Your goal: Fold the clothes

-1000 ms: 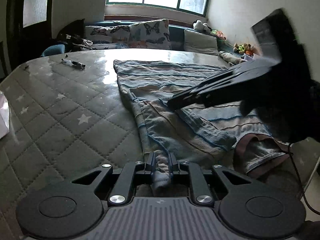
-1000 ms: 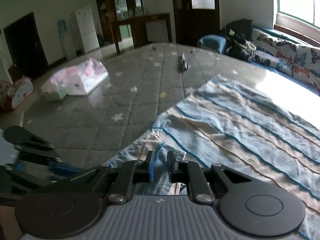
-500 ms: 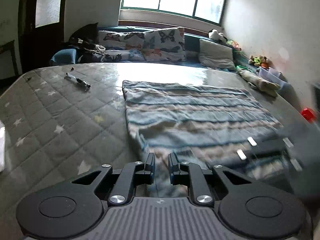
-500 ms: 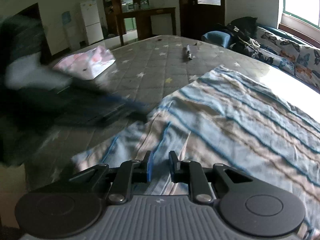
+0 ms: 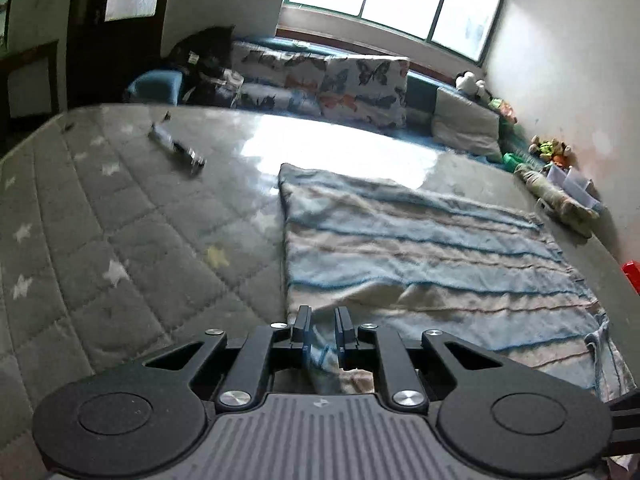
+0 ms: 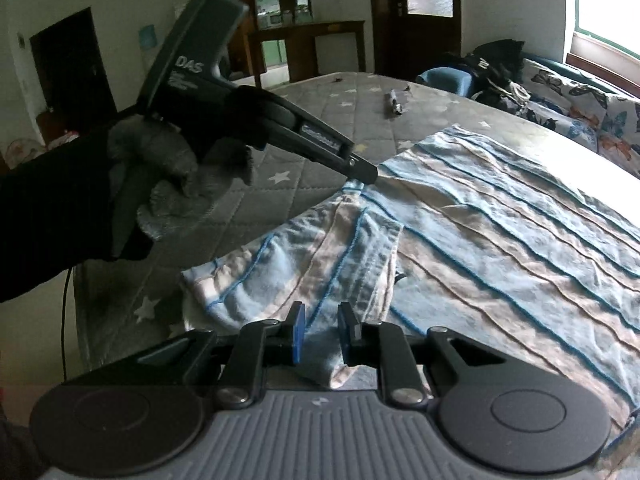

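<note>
Both tongs hold the same striped cloth: the left tongs (image 5: pixel 322 326) are pinched on a bunched bit of its near edge, and the right tongs (image 6: pixel 323 333) have a fold of its other near corner between their two fingers, though a narrow gap still shows beside the cloth there. That striped blanket (image 5: pixel 420 248), blue, white and tan, lies spread over the right half of a grey quilted mattress (image 5: pixel 120 232) with small stars on it, its near end rumpled and partly doubled over. From the right wrist view, the gloved left hand (image 6: pixel 168 176) grips the handle of its tool, with the tips down on the cloth's edge. A small dark object (image 5: pixel 178 150) lies on the bare mattress well apart from the blanket, and butterfly-print pillows (image 5: pixel 360 88) line the far side beneath the window.
</note>
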The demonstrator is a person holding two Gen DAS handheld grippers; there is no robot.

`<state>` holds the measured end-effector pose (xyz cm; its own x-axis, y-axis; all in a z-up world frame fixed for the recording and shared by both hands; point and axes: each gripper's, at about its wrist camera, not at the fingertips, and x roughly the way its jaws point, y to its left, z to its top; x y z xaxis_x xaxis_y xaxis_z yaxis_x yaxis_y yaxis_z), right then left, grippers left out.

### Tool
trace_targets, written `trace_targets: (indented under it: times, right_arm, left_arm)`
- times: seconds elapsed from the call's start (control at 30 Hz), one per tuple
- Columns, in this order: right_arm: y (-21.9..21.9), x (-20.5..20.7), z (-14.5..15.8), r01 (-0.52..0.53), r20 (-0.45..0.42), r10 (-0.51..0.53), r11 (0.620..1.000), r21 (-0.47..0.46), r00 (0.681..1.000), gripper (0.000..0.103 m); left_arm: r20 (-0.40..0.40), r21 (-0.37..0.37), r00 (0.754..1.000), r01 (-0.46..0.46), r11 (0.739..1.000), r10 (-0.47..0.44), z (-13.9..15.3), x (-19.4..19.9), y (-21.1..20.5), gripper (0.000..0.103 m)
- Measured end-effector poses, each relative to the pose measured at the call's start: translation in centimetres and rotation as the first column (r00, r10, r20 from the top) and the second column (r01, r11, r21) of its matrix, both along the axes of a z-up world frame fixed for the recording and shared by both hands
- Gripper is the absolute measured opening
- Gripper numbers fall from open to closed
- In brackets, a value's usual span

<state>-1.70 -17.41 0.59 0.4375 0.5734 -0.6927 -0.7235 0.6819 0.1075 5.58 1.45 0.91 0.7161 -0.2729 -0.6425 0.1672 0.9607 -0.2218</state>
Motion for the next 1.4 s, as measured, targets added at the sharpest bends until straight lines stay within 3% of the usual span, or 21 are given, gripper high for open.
trace_targets:
  times: [0.23,0.33,0.5,0.63,0.77,0.87,0.97,1.07,1.17,1.4]
  right_arm:
    - [-0.1,-1.0,-0.3,-0.013,-0.002,0.013,1.000,-0.016,1.000,0.018]
    - [-0.8,-1.5,0.1,0.002,0.003,-0.002,1.000,-0.002,1.000,0.018]
    - [-1.5,-2.3,-0.3,0.014,-0.003,-0.014,1.000,-0.018,1.000,0.018]
    - [-2.6,-3.3,0.2,0.036,0.002,-0.036,0.999,-0.001,0.999,0.018]
    - [-5.2,-4.8,1.0,0.088,0.007,-0.088,0.996,0.010,0.996,0.019]
    - [-8.1,-6.3,1.5,0.155,0.017,-0.155,0.988,-0.003,0.988,0.032]
    - [-10.4,-7.8,1.7,0.214,0.015,-0.213,0.977,-0.024,0.977,0.034]
    - [-12.7,-9.4,1.8,0.273,0.013,-0.272,0.961,-0.046,0.962,0.036]
    - [-14.1,-10.7,1.6,0.300,0.015,-0.299,0.952,-0.064,0.954,0.038]
    - [-14.9,-12.4,0.7,0.313,0.065,-0.307,0.942,-0.122,0.949,0.044]
  left_arm:
    - [-0.015,0.052,0.999,-0.037,0.998,0.038,-0.7,1.4,0.1,0.014]
    - [-0.006,0.047,1.000,-0.022,0.999,0.022,-0.1,0.1,0.3,0.014]
    - [0.036,0.087,0.994,0.095,0.992,-0.098,0.7,-4.4,-1.1,0.015]
    - [0.052,0.122,0.977,0.201,0.972,-0.208,0.8,-8.2,-2.5,0.016]
    - [0.072,0.163,0.946,0.301,0.940,-0.316,1.2,-12.2,-3.1,0.028]
    - [0.071,0.191,0.926,0.352,0.916,-0.371,1.2,-14.6,-2.7,0.029]
    - [0.065,0.265,0.904,0.394,0.880,-0.424,0.8,-16.7,-2.9,0.037]
    - [0.074,0.362,0.869,0.434,0.825,-0.489,0.4,-18.7,-3.6,0.038]
    - [0.086,0.411,0.841,0.458,0.788,-0.534,0.1,-20.0,-4.4,0.038]
    - [0.129,0.504,0.801,0.454,0.735,-0.584,-1.3,-20.1,-6.8,0.037]
